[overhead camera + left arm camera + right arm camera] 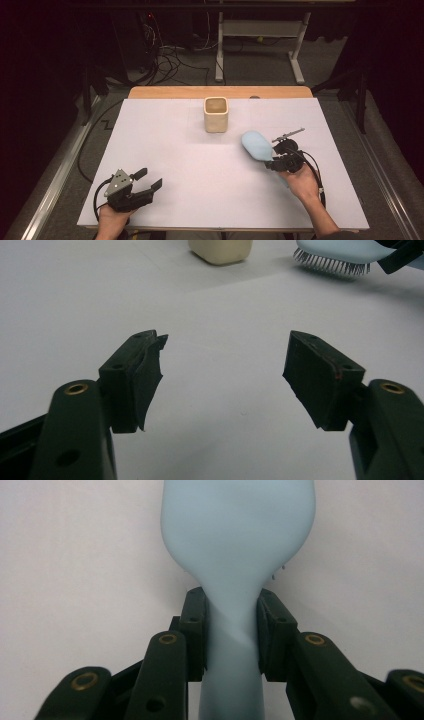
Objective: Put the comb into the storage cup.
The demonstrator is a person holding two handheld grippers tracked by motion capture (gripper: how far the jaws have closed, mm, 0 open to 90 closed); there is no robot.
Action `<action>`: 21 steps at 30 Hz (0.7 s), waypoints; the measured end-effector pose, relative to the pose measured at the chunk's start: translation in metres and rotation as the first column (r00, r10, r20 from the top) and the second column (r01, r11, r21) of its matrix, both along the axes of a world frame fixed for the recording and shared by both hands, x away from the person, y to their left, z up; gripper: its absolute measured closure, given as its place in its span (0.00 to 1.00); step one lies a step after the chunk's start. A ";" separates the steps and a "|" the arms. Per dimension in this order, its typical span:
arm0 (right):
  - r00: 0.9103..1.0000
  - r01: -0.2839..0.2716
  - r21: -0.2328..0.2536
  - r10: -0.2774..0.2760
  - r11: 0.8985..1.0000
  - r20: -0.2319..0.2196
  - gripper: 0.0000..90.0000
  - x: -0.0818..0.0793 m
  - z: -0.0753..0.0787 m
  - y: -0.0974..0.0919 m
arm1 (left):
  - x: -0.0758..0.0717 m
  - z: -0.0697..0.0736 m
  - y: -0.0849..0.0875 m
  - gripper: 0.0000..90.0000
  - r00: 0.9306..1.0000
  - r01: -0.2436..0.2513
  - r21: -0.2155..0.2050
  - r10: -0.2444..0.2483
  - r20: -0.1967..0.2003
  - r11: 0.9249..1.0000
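From the high view, a pale blue brush (256, 145) is seen held above the white table (190, 165) by the right gripper (272, 161), right of a cream cup (216, 114). The left gripper (150, 180) rests near the front left edge.

In the left gripper view, its jaws are spread wide with nothing between them; the brush's bristles (330, 262) are seen beyond.

In the right gripper view, the brush's neck (232, 625) is clamped between both jaws.

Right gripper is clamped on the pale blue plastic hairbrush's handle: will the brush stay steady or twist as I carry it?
The pale blue plastic hairbrush looks rigid, so it probably won't flex. Its handle is smooth and narrow where the right gripper is shut on it, so it may swivel. The wide head juts well beyond the jaws, bristles down, so it could droop; move slowly.
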State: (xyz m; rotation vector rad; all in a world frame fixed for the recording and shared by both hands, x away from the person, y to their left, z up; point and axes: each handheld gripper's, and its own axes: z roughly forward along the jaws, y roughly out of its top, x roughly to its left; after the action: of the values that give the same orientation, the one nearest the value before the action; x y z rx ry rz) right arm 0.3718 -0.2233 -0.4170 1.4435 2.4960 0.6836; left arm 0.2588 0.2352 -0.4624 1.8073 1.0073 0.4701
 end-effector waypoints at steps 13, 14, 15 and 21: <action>0.999 -0.029 0.031 0.028 0.999 0.041 0.79 -0.008 0.007 -0.001 | 0.008 0.004 -0.014 0.36 1.000 0.028 -0.019 -0.028 0.004 0.999; 0.999 -0.032 0.035 0.031 0.999 0.043 0.79 -0.008 0.008 -0.001 | 0.008 0.004 -0.015 0.36 1.000 0.024 -0.009 -0.024 0.005 1.000; 0.998 -0.037 0.041 0.035 0.998 0.047 0.79 -0.009 0.008 0.000 | 0.007 0.004 -0.015 0.36 1.000 0.018 0.008 -0.018 0.011 1.000; 0.995 -0.066 0.066 0.061 0.996 0.079 0.79 -0.014 0.015 0.001 | 0.008 0.011 -0.018 0.35 1.000 0.008 -0.018 -0.007 0.026 1.000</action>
State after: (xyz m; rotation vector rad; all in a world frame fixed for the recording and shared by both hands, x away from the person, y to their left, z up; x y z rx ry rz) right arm 0.3581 -0.2223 -0.4019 1.3381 2.4920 0.8280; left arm 0.2667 0.2175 -0.4512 1.7841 0.9841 0.4769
